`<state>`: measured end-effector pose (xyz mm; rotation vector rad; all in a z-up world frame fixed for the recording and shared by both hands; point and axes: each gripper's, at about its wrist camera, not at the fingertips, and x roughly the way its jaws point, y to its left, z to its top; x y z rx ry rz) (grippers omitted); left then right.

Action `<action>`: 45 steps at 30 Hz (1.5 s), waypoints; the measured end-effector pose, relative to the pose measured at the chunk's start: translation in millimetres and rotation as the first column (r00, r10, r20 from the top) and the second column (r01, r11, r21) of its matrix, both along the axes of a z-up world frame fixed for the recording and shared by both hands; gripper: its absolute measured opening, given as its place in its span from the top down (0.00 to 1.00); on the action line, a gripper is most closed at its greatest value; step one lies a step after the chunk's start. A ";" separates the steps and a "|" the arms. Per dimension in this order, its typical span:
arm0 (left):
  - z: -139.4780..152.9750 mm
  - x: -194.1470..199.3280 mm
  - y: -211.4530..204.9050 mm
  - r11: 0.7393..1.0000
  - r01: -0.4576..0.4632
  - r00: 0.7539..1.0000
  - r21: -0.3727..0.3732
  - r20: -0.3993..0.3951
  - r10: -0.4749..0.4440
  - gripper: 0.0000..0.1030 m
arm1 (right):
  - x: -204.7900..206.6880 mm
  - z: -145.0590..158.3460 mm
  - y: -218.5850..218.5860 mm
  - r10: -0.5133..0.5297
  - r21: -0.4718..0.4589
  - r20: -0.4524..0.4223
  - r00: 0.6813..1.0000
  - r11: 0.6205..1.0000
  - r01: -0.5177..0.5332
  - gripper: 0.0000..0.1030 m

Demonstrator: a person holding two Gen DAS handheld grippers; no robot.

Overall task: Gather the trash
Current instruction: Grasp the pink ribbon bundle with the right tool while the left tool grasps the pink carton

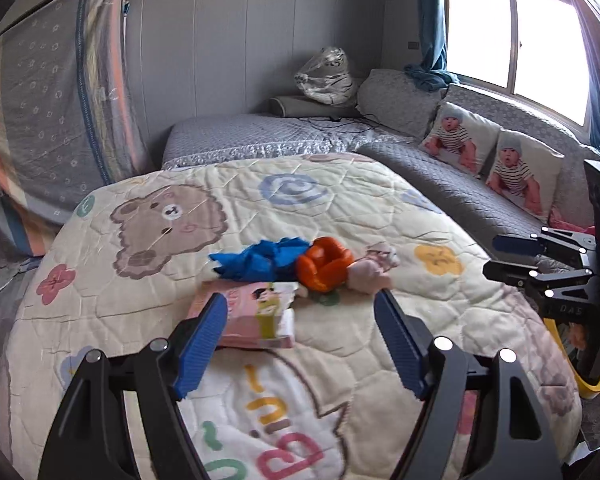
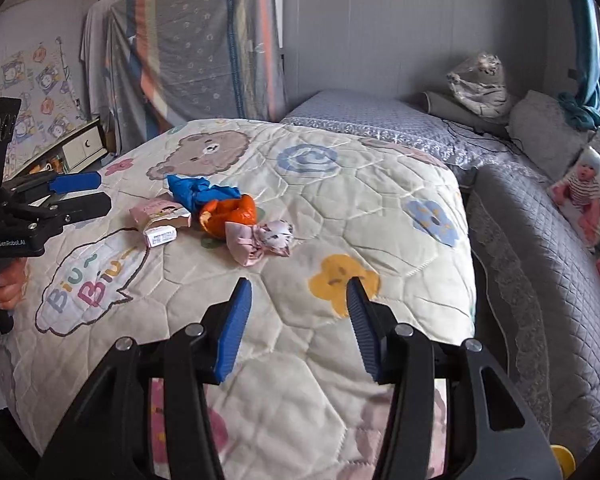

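**Collecting has not begun: four scraps sit untouched on the quilt**

Looking through both wrist views, you have every piece of trash lying in one loose cluster on the cartoon quilt (image 2: 340,184), and I judge the job to be at its very start. No bin or bag for the trash shows in either view, so where it goes is not something I can tell.

The cluster sits at centre frame in the left wrist view and left of centre in the right wrist view. It holds a crumpled blue wrapper (image 2: 196,194), an orange peel (image 2: 228,214) touching it, a pink crumpled wrapper (image 2: 260,240) with a cat face printed on it just beside the peel, and a small pink carton (image 2: 162,218) at the near-left end.

Your left gripper (image 1: 300,316) stands spread wide and empty, its left pad overlapping the carton in the picture, though nothing is pinched. Your right gripper (image 2: 300,300) is part-open and empty, well short of the cluster, over a yellow flower on the quilt.

Readable writing is sparse. The quilt's speech bubble says "Biu~ Biu~". The left gripper's body reads "GenRobot.AI" at the left edge of the right wrist view. The carton's white end label is too small to read.
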<state>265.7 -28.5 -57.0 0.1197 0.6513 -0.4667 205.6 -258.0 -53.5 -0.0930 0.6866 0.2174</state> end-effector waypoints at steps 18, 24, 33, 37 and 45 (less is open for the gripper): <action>-50.4 55.1 24.2 0.999 0.040 0.981 -0.005 -0.192 -0.040 0.30 | 82.1 -34.0 53.9 0.114 -0.109 -0.144 0.983 0.985 -0.130 0.43; -51.4 72.4 23.2 0.999 0.045 0.972 -0.015 -0.228 -0.048 0.28 | 96.8 -42.4 56.3 0.108 -0.129 -0.164 0.981 0.983 -0.129 0.43; -57.0 81.8 -5.2 0.991 0.113 0.968 0.067 -0.231 -0.095 0.22 | 113.0 -52.4 58.3 0.114 -0.123 -0.201 0.973 0.982 -0.140 0.37; -61.1 87.1 -17.3 0.984 0.116 0.973 0.137 -0.217 -0.084 0.21 | 118.0 -56.0 59.4 0.111 -0.129 -0.206 0.972 0.982 -0.139 0.38; -54.6 85.8 -17.9 0.979 0.133 0.975 0.157 -0.196 -0.101 0.64 | 118.2 -54.1 59.2 0.104 -0.126 -0.188 0.977 0.984 -0.129 0.51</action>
